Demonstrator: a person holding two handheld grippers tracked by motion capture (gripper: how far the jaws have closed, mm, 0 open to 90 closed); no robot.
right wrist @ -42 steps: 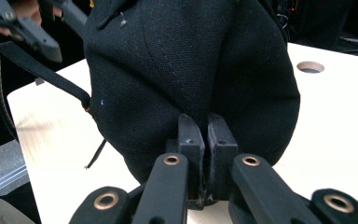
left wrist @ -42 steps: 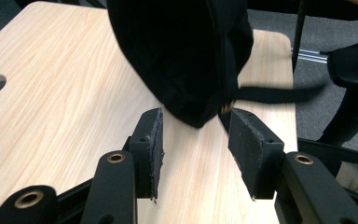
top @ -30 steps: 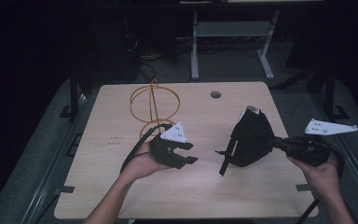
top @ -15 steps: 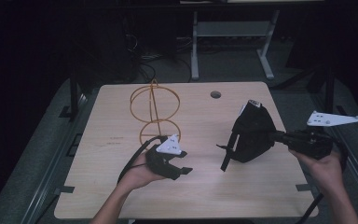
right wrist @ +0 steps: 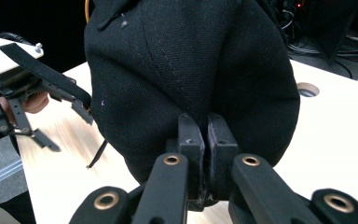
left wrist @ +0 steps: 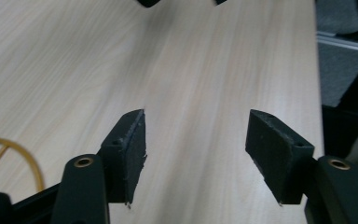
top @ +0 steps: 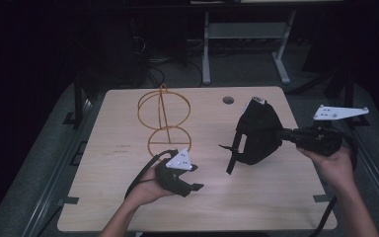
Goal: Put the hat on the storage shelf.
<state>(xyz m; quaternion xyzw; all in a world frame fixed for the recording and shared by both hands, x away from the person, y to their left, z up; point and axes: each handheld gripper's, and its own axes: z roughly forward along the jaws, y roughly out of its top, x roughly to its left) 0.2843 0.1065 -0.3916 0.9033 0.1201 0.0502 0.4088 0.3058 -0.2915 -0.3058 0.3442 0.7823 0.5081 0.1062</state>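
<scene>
While the right gripper (top: 281, 134) pinches the soft, light black cap (top: 256, 136) mid-right by its fabric edge, the left gripper (left wrist: 196, 149), lower center, has just been opening, empty.

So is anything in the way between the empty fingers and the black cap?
Nothing visible. The left gripper is open, its fingers empty, and bare table lies between it and the black cap, which the right gripper holds up.
</scene>
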